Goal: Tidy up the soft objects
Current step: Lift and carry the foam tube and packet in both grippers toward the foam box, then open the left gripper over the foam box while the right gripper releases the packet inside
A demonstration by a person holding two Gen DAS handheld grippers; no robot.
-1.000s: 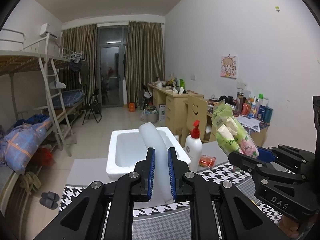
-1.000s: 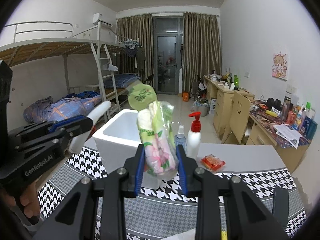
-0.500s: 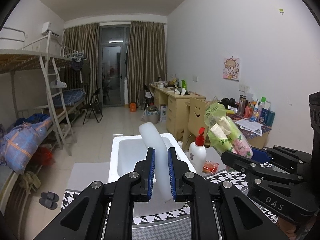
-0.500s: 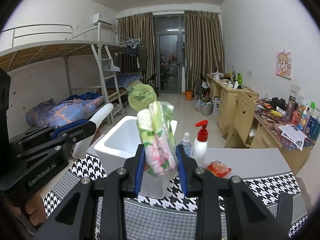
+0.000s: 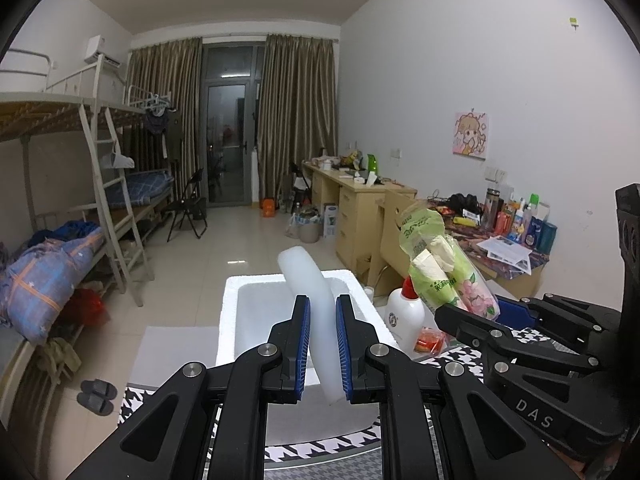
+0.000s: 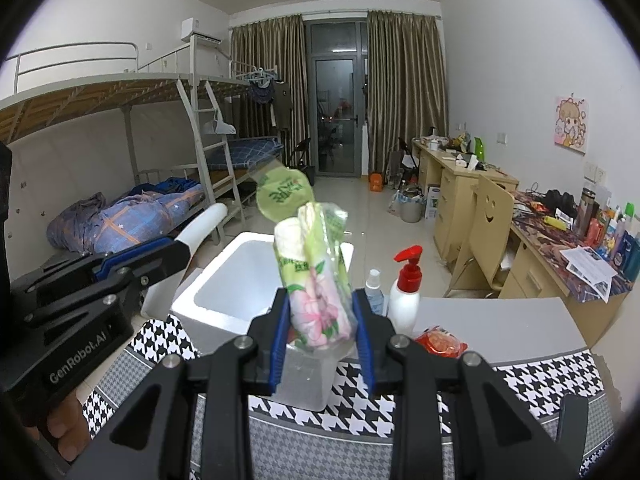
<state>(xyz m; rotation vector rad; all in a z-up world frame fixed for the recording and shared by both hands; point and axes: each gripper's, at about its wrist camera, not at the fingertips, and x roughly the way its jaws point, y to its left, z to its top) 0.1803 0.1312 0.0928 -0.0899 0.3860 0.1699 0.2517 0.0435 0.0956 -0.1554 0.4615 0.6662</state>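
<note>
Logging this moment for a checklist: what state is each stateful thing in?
left gripper: shut on white foam piece
right gripper: shut on tissue bag
foam box: open, no lid
pump bottle: upright
red packet: lying flat

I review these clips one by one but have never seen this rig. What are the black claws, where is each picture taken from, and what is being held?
No robot here: a person carries two handheld grippers, each with a fisheye camera looking along its fingers. In the left camera's picture, the left gripper is shut on a white foam strip. In the right camera's picture, the right gripper is shut on a tissue pack bag. Ahead, a white foam box, a pump bottle and a red packet sit on the houndstooth-clothed table.
</note>
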